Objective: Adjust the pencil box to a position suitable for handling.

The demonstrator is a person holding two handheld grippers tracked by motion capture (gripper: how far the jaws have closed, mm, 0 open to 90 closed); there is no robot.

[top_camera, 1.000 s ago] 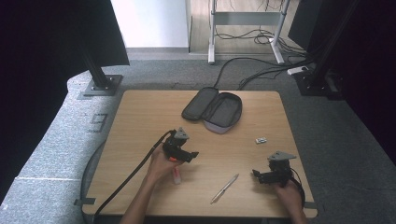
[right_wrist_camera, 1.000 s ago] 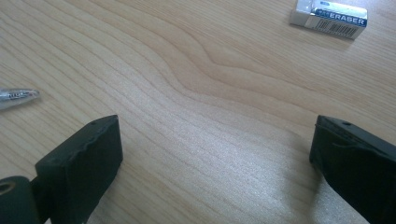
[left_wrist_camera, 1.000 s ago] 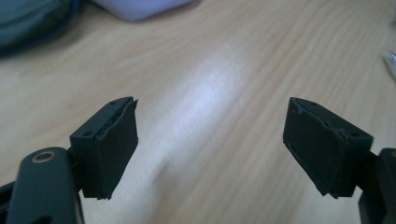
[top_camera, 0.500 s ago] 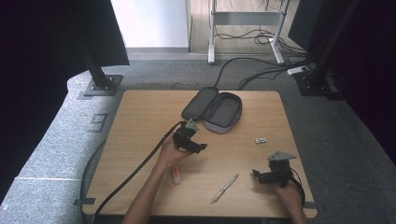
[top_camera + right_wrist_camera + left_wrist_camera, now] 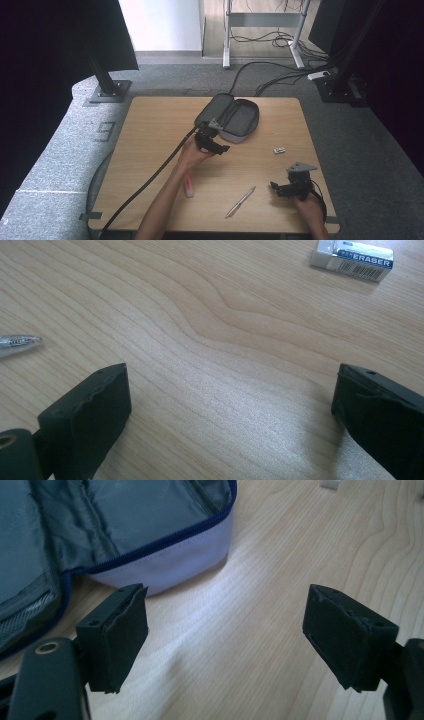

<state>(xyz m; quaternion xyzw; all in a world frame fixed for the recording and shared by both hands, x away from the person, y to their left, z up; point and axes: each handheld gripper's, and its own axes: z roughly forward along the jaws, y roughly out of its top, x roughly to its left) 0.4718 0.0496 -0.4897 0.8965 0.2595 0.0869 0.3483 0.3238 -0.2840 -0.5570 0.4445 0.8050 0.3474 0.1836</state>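
On the wooden worktop (image 5: 150, 130), a red-and-white marker (image 5: 188, 184) lies at the left, partly under the person's left forearm. Just beyond it the left claw (image 5: 220, 148) hovers at the near edge of the open grey pencil case (image 5: 240, 117), which lies unzipped at the middle of the worktop's far side. In the left gripper view this claw (image 5: 225, 640) stands wide with only bare wood between its pads, and the pencil case's (image 5: 150, 535) pale wall and blue zip edge sit just past the left pad without touching it. Farther right, a clear pen (image 5: 240, 201) lies slantwise near the front edge. A small white eraser (image 5: 279, 150) rests to the right of the case, well apart from it. At the far right the right claw (image 5: 276, 188) rests low over the worktop, also wide and holding nothing; the right gripper view shows the eraser (image 5: 351, 258) ahead of it and the pen tip (image 5: 20, 343) off to the left.
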